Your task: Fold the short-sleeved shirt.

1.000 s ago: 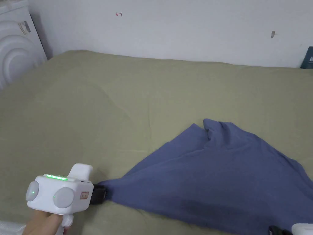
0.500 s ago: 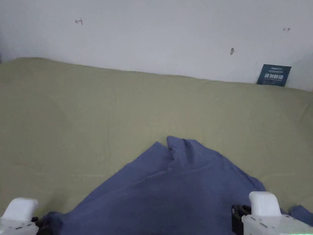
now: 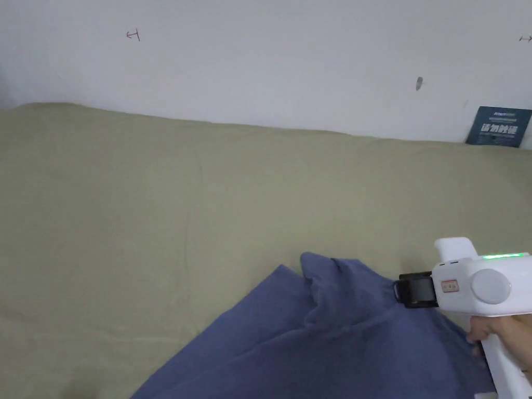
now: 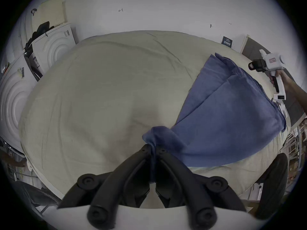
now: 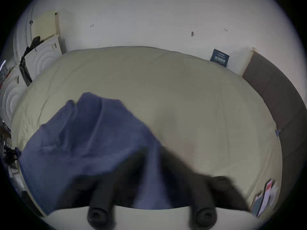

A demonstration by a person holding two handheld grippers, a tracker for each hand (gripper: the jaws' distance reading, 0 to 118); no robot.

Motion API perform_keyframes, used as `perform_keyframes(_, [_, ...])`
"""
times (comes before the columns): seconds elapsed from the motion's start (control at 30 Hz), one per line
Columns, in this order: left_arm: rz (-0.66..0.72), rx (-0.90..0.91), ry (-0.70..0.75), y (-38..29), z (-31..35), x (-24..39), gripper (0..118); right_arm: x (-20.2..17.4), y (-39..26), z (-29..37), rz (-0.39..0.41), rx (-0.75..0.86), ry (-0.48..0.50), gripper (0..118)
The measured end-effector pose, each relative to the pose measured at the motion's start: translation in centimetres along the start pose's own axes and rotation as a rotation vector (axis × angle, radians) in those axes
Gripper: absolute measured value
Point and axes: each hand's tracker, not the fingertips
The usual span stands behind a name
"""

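Your left gripper is clamped on a bunched corner of the shirt; right gripper's grip I can't tell, too blurry. Pull both corners apart evenly so it lies flat on the bed before folding

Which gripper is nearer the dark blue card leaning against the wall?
Right. The right gripper is raised over the blue short-sleeved shirt, on the side of the dark blue card. The left gripper grips the shirt's opposite end, farther from it.
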Motion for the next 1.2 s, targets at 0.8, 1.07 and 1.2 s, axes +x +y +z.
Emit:
perform_keyframes(0.8, [0.034, 0.212, -0.001, 7.6, 8.1, 1.4, 4, -1.2, 2.8, 19.1, 0.183, 0.198, -0.072, 0])
perform_keyframes(1.07, [-0.068, 0.440, 0.009, 19.8, 17.3, 6.2, 4, 2.7, 6.7, 39.0, 0.093, 0.508, -0.187, 0])
perform_keyframes(1.2, [-0.104, 0.507, 0.042, 26.3, 22.1, 8.3, 4, 3.8, 7.5, 46.7, 0.074, 0.627, -0.278, 0])
